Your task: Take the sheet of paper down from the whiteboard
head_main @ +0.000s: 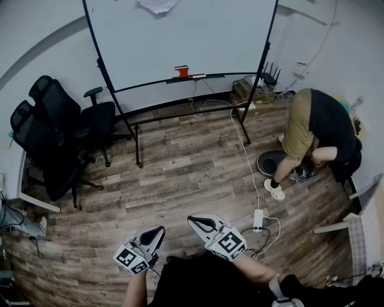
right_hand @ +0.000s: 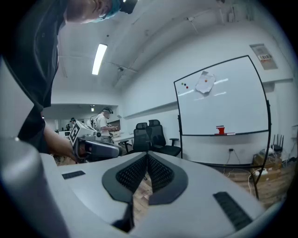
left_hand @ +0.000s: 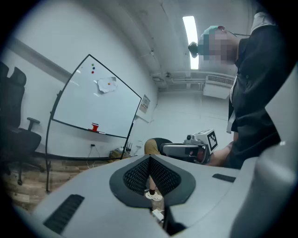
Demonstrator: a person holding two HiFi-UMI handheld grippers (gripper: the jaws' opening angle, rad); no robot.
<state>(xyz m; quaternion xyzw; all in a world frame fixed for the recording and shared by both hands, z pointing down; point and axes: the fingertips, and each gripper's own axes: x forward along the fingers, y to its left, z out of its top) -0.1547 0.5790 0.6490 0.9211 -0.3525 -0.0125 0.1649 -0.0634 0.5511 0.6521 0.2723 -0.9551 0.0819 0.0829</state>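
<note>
A crumpled white sheet of paper (head_main: 158, 5) hangs near the top of the whiteboard (head_main: 180, 42), held by small magnets; it also shows as the sheet (left_hand: 106, 85) in the left gripper view and the sheet (right_hand: 205, 83) in the right gripper view. Both grippers are far from the board, low in front of the person. My left gripper (head_main: 157, 231) is shut with nothing in it. My right gripper (head_main: 195, 220) is likewise shut and empty. Each gripper appears in the other's view: the right gripper (left_hand: 188, 149) and the left gripper (right_hand: 95, 148).
A red eraser (head_main: 181, 71) sits on the board's tray. Two black office chairs (head_main: 60, 129) stand at the left. A person (head_main: 318, 135) crouches at the right beside a round base. A white cable and power strip (head_main: 258, 219) lie on the wood floor.
</note>
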